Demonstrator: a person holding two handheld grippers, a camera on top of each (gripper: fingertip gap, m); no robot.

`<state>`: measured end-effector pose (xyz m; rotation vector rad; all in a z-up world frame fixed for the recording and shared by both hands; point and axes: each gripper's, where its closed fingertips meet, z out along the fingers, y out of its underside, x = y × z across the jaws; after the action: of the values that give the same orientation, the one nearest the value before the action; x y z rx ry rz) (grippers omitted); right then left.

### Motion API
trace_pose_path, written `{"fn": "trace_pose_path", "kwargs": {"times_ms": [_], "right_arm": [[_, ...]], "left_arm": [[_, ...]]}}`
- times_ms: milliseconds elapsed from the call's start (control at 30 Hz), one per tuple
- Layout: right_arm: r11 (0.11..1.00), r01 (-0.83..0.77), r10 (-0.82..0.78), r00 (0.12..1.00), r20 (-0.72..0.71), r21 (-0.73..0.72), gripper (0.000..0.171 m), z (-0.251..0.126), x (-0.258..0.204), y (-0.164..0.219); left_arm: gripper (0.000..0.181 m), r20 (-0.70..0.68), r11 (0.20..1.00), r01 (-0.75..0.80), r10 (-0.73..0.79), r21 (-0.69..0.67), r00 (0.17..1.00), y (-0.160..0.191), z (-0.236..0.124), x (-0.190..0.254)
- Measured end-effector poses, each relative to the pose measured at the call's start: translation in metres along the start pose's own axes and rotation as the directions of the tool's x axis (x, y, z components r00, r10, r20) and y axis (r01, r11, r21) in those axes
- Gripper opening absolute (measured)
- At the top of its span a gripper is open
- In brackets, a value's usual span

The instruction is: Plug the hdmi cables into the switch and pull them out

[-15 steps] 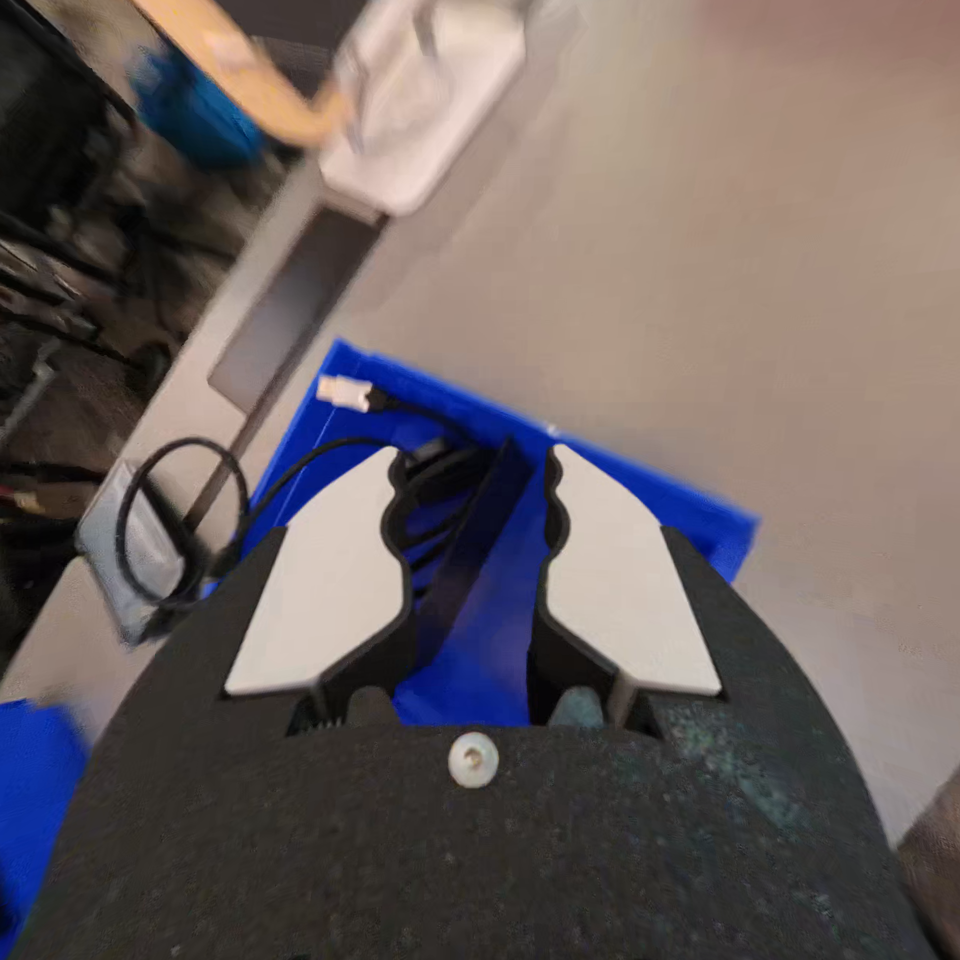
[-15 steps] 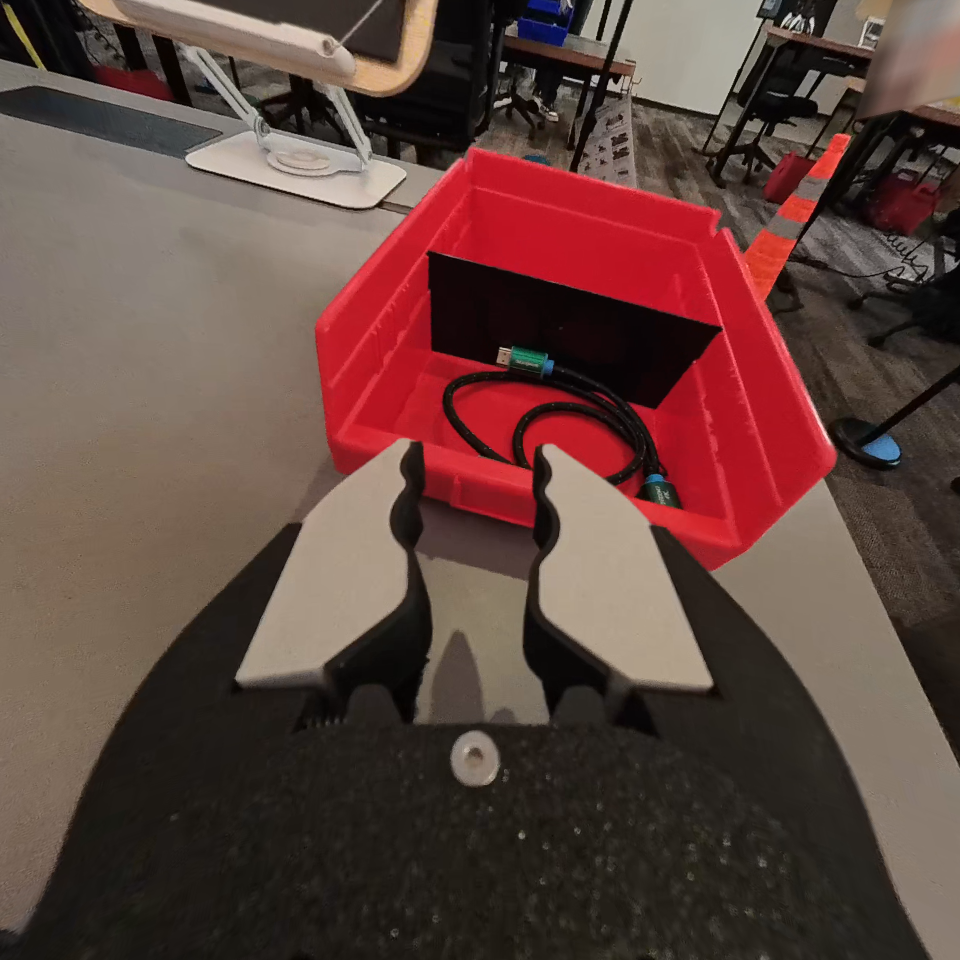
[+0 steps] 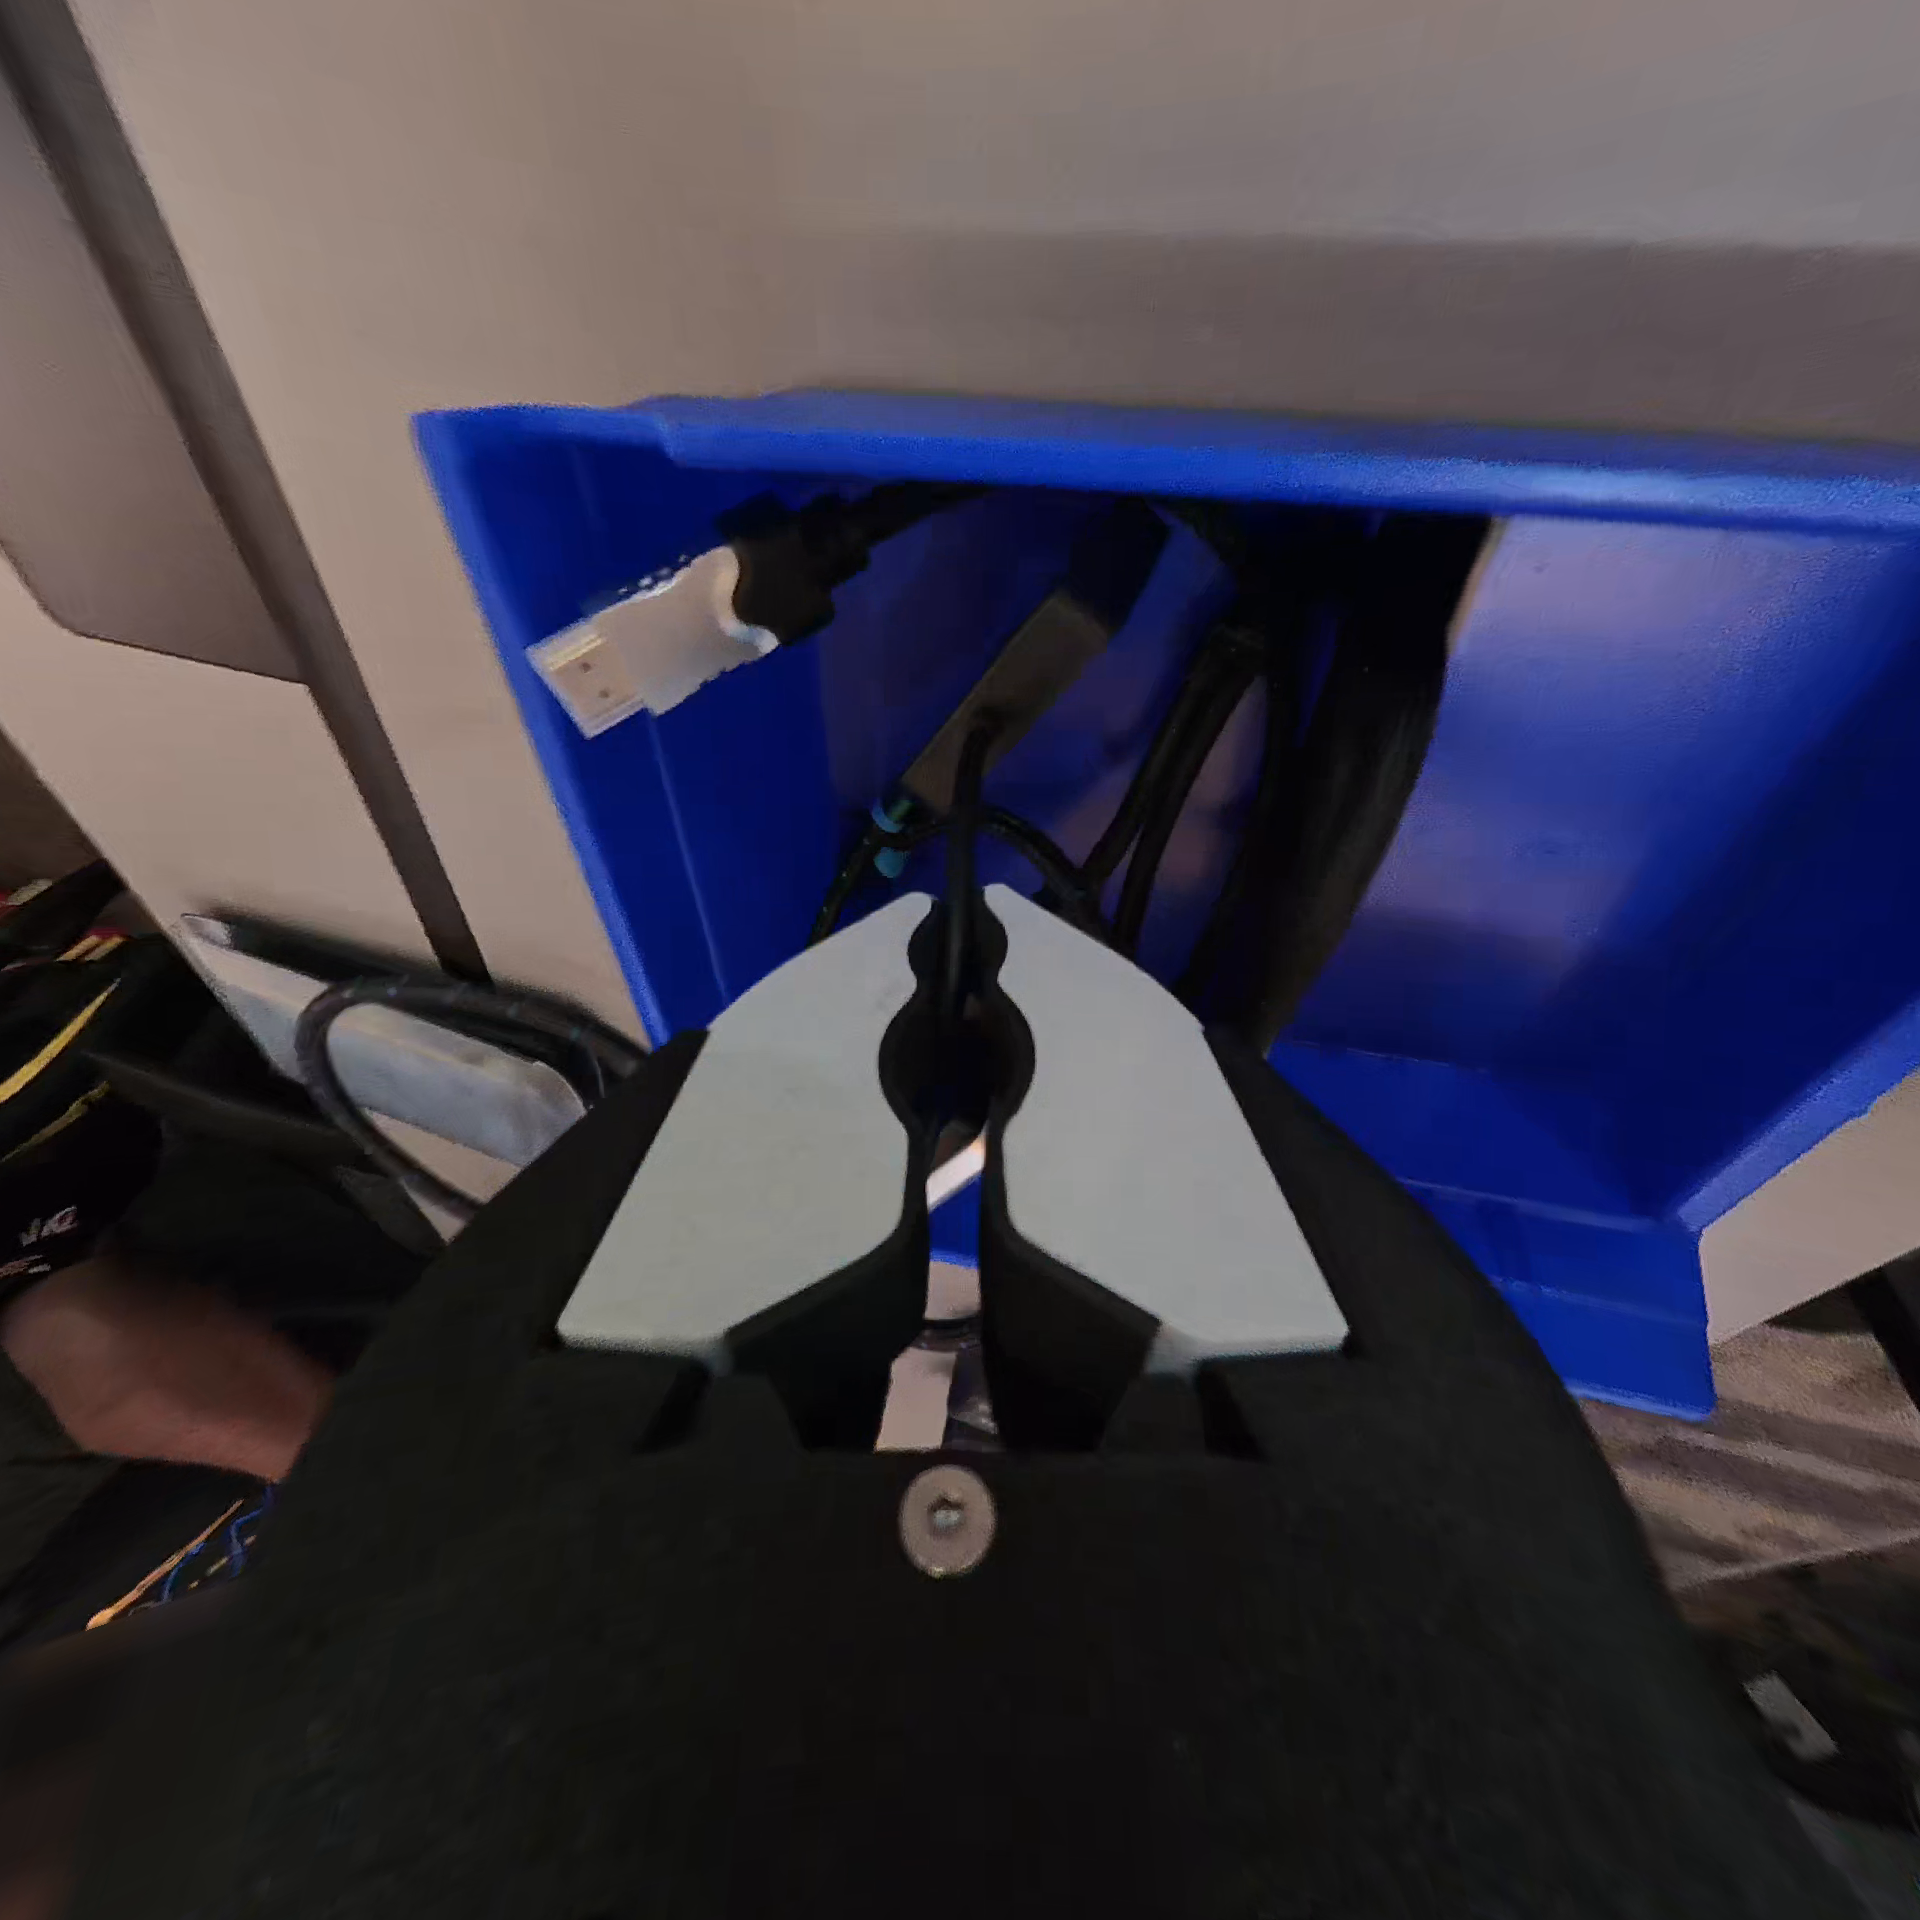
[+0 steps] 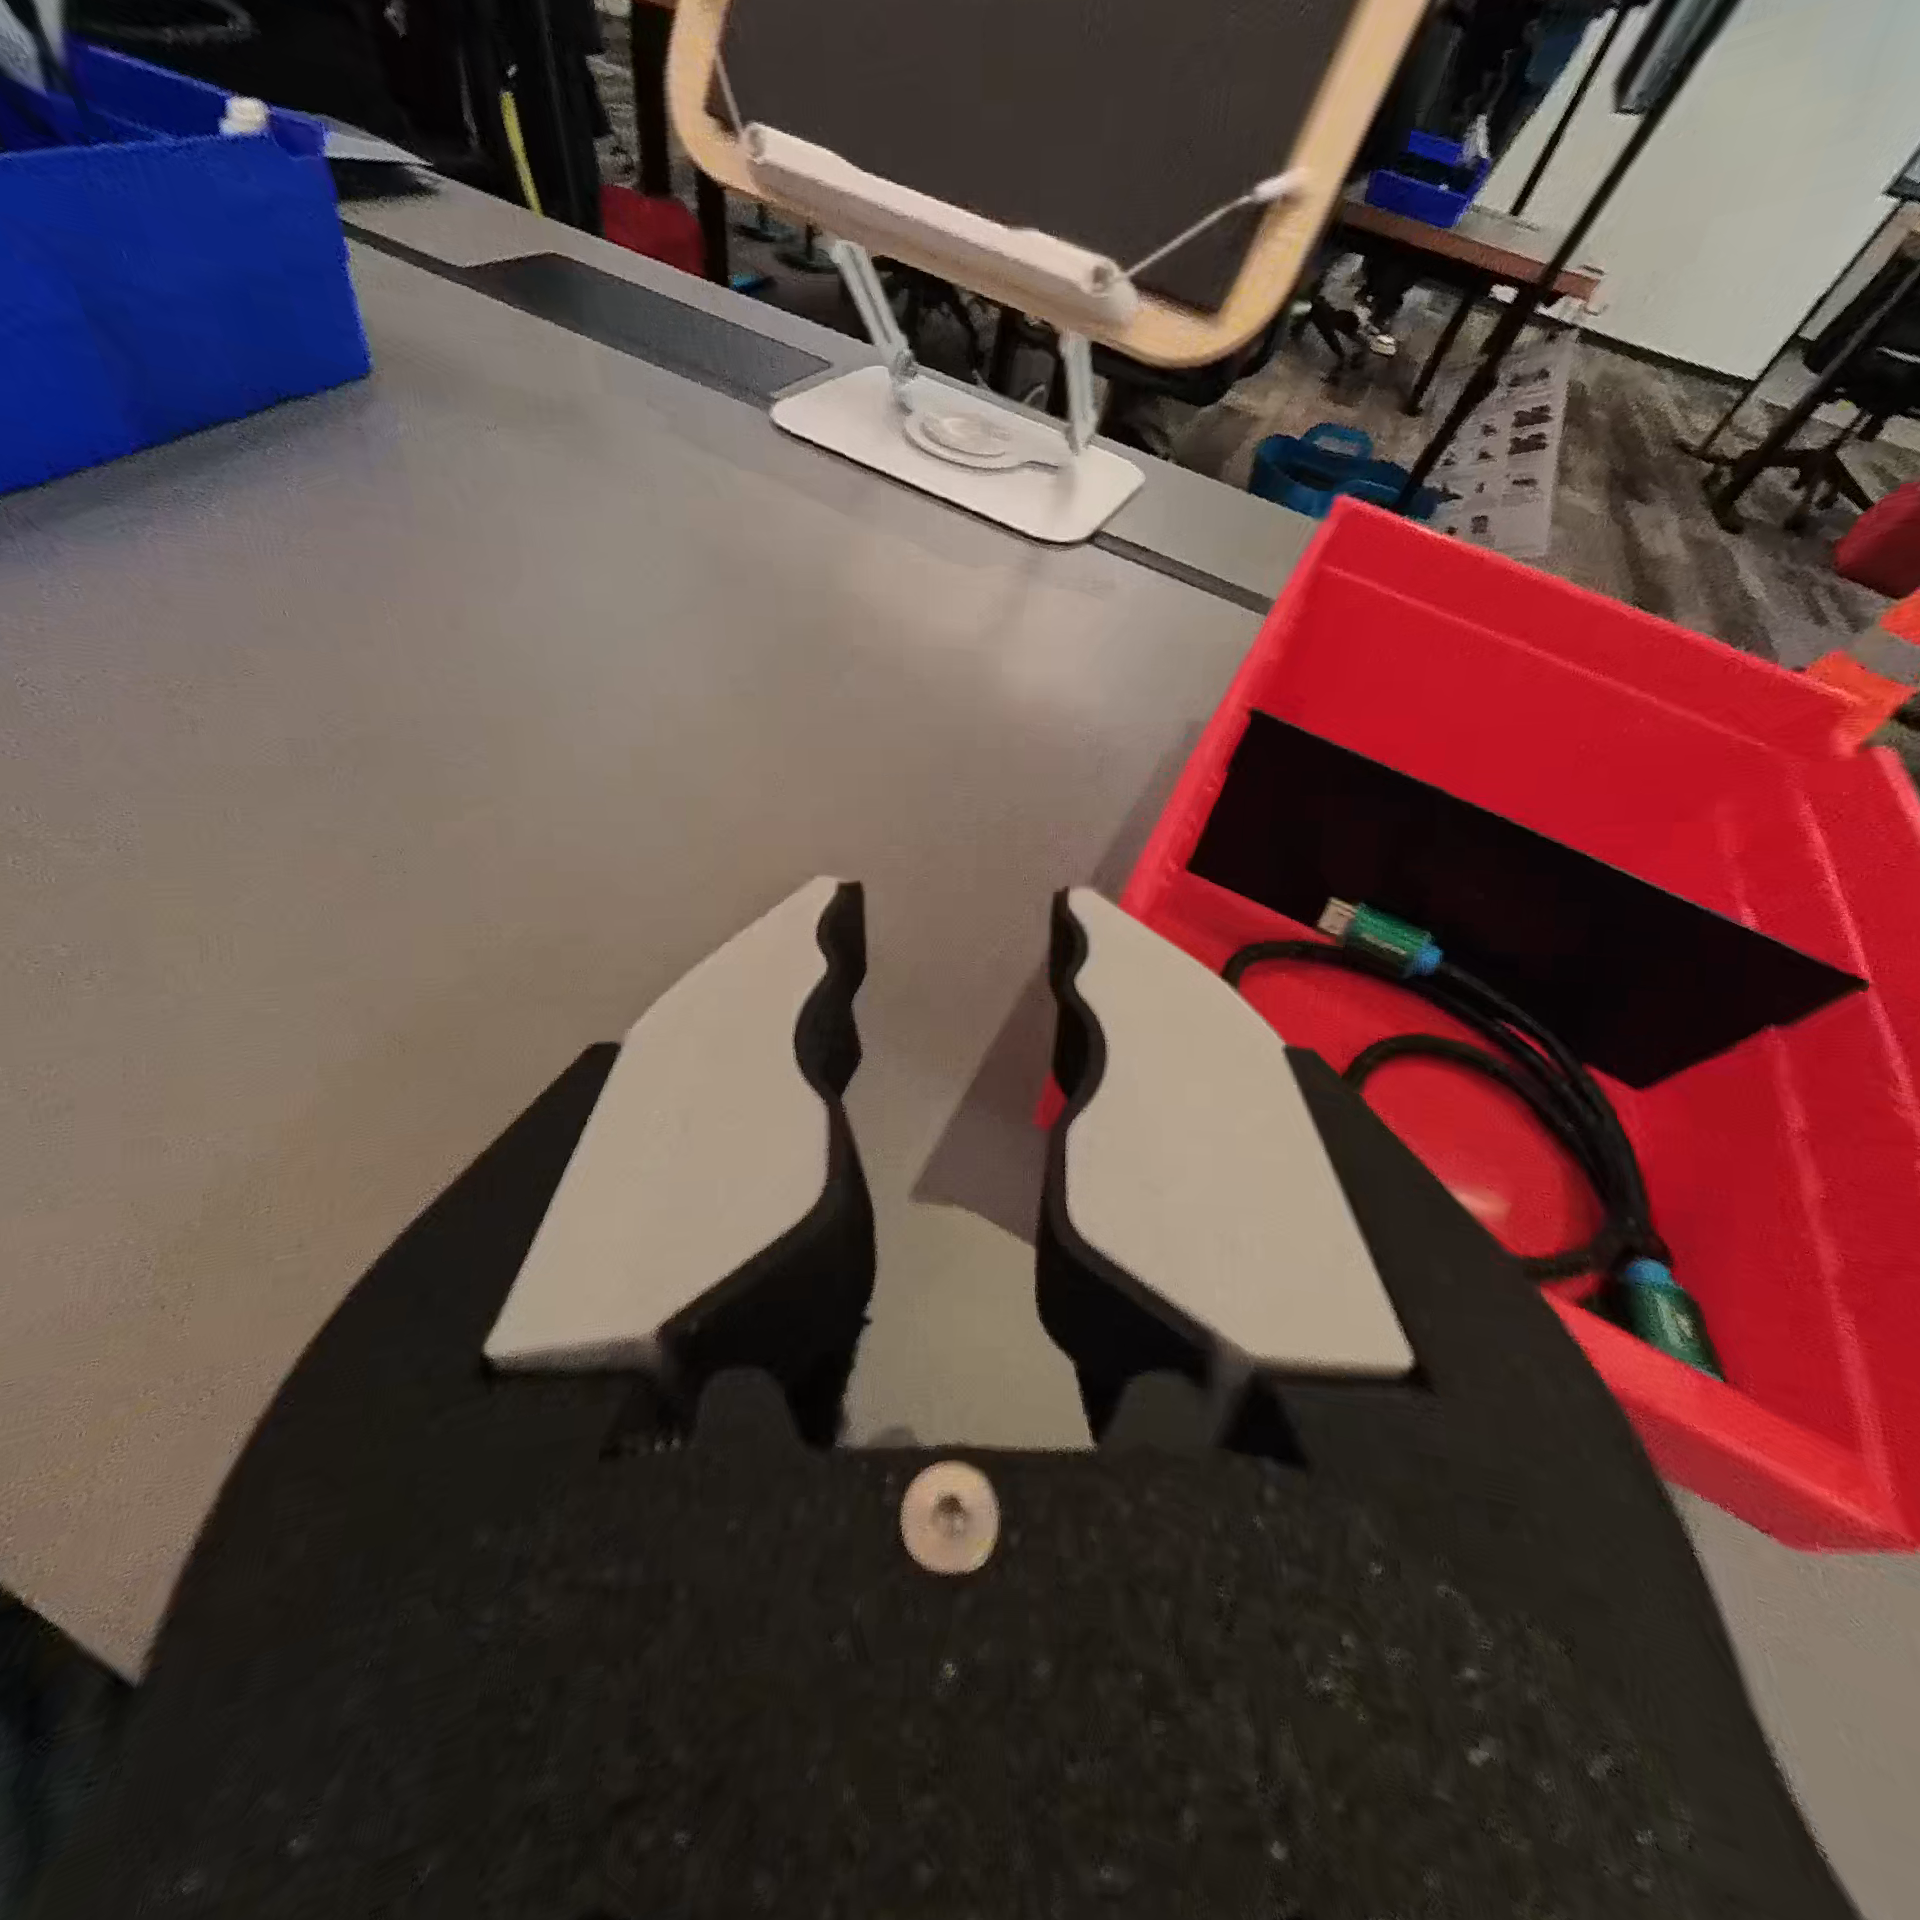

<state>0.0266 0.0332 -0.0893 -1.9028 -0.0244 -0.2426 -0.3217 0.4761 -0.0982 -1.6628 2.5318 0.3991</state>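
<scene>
In the left wrist view my left gripper [image 3: 956, 920] is shut on a thin black cable [image 3: 961, 831]. The cable runs up to a slim grey box [image 3: 1013, 686], which looks like the switch, inside the blue bin [image 3: 1143, 447]. A white HDMI plug [image 3: 649, 649] on a black cable pokes over the bin's left wall. More black cables lie deeper in the bin. In the right wrist view my right gripper [image 4: 956, 899] is open and empty above the grey table [image 4: 468, 779]. To its right, a red bin [image 4: 1558, 675] holds a coiled black HDMI cable [image 4: 1538, 1049] with green plugs.
A tablet on a white stand [image 4: 966, 457] sits at the table's far edge. The blue bin [image 4: 166, 291] shows at the far left of the right wrist view. A grey pouch with a looped cable [image 3: 416, 1070] lies left of the blue bin. Each bin has a black divider.
My left gripper has shut on the thin black cable and now looks into the blue bin from another side. My right gripper has swung left, off the red bin, and opened wider.
</scene>
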Motion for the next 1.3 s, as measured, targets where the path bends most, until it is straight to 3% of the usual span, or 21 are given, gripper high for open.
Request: {"fn": "trace_pose_path", "kwargs": {"times_ms": [167, 300, 433, 600, 800, 900, 933, 1000, 1067, 1133, 1200, 1300], "right_arm": [[0.999, -0.001, -0.007, 0.978, 0.209, 0.037, 0.035, 0.041, -0.043, -0.025], [0.994, -0.049, 0.005, 0.907, 0.421, 0.093, 0.039, 0.075, -0.084, -0.057], [0.982, -0.068, -0.043, 0.826, 0.562, 0.176, 0.042, 0.101, -0.119, -0.094], [0.946, -0.159, -0.058, 0.775, 0.629, 0.283, 0.052, 0.116, -0.132, -0.148], [0.876, -0.302, -0.032, 0.742, 0.669, 0.377, 0.054, 0.110, -0.112, -0.185], [0.862, -0.322, -0.037, 0.730, 0.682, 0.392, 0.038, 0.103, -0.106, -0.181], [0.879, -0.291, -0.060, 0.718, 0.693, 0.378, 0.014, 0.100, -0.107, -0.172], [0.924, -0.159, -0.097, 0.780, 0.618, 0.347, 0.014, 0.108, -0.099, -0.152], [0.948, 0.029, -0.189, 0.852, 0.488, 0.317, 0.014, 0.116, -0.089, -0.137], [0.930, 0.250, -0.332, 0.886, 0.324, 0.270, 0.015, 0.123, -0.078, -0.127], [0.884, 0.416, -0.455, 0.869, 0.191, 0.212, 0.014, 0.128, -0.071, -0.124], [0.815, 0.566, -0.574, 0.818, 0.039, 0.124, 0.014, 0.133, -0.064, -0.124]], "left_arm": [[0.003, 0.044, 0.955, 0.133, -0.150, 0.263, 0.988, 0.009, -0.074, -0.013], [0.003, 0.030, 0.831, 0.174, -0.224, 0.529, 0.974, -0.002, -0.149, -0.015], [0.003, -0.020, 0.642, 0.134, -0.182, 0.755, 0.983, -0.048, -0.212, 0.002], [0.002, -0.061, 0.395, 0.064, -0.022, 0.916, 0.998, -0.127, -0.257, 0.044], [0.002, -0.154, 0.188, 0.117, 0.194, 0.975, 0.969, -0.219, -0.252, 0.097], [0.002, -0.217, 0.176, 0.176, 0.253, 0.969, 0.943, -0.255, -0.229, 0.114], [0.003, -0.242, 0.179, 0.201, 0.253, 0.963, 0.937, -0.264, -0.219, 0.116], [0.003, -0.302, 0.206, 0.258, 0.225, 0.944, 0.926, -0.274, -0.197, 0.116], [0.008, -0.388, 0.305, 0.330, 0.151, 0.893, 0.909, -0.279, -0.168, 0.114], [0.048, -0.450, 0.346, 0.409, 0.044, 0.845, 0.892, -0.281, -0.156, 0.110], [0.072, -0.443, 0.292, 0.436, -0.046, 0.851, 0.895, -0.283, -0.164, 0.110], [0.068, -0.428, 0.198, 0.451, -0.152, 0.870, 0.891, -0.288, -0.182, 0.122]]}}
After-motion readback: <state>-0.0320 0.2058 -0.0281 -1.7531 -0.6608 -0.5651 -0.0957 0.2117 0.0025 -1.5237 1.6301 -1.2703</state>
